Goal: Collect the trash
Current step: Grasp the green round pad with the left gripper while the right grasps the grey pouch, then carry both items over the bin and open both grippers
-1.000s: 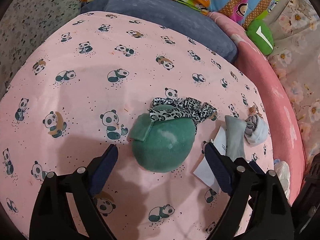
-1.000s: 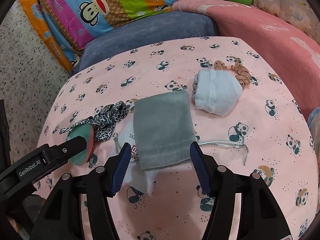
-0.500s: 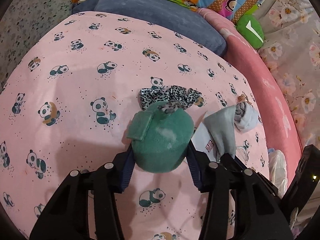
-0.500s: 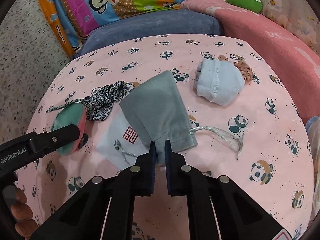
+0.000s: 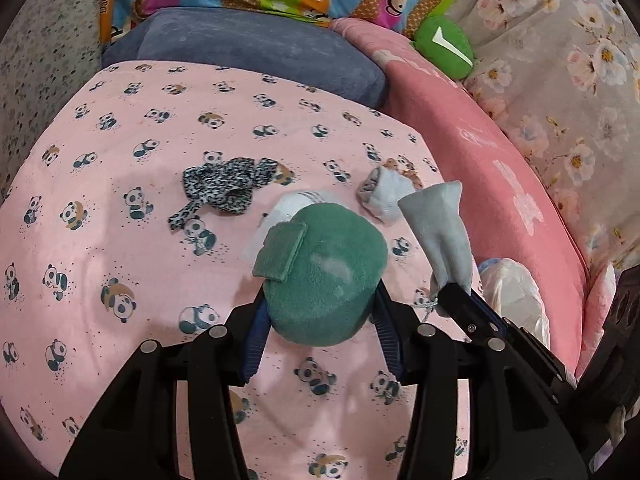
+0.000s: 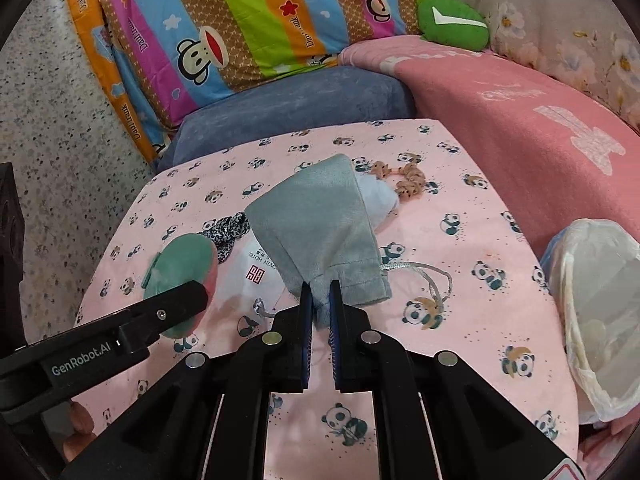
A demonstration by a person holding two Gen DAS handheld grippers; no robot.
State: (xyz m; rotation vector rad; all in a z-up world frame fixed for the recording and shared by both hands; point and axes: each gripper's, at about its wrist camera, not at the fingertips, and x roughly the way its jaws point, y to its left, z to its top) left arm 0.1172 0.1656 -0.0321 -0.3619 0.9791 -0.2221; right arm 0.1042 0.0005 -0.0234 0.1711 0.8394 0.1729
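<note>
On the bed, pink panda-print sheet (image 6: 472, 312) as work surface; blue pillow (image 6: 288, 108) and striped cartoon pillow (image 6: 240, 20) behind it, pink blanket (image 6: 520, 120) to the right.

White-lined trash bin (image 6: 600, 312) at the sheet's right edge, mouth open. Judged drop point: it lies right of both hands, nearer the right one.

Green plush pad (image 5: 324, 280): round, clamped between both pads of the left hand-held gripper (image 5: 320, 328), raised off the sheet.

Grey drawstring pouch (image 6: 320, 232): right hand-held gripper (image 6: 320, 312) pinched shut on its gathered neck end. Long axis runs away from the jaws, the closed end pointing toward the pillows; silver cord (image 6: 424, 276) trails to the right.

On the sheet: white printed packet (image 6: 256, 268) partly under the pouch; leopard-print scrunchie (image 5: 224, 188); pale blue cloth bundle (image 5: 386, 196); tan beaded piece (image 6: 404, 178) touching it.

Judgement: both loads lifted, carry to bin comes next. Right hand has the shorter swing; left must cross behind it.
</note>
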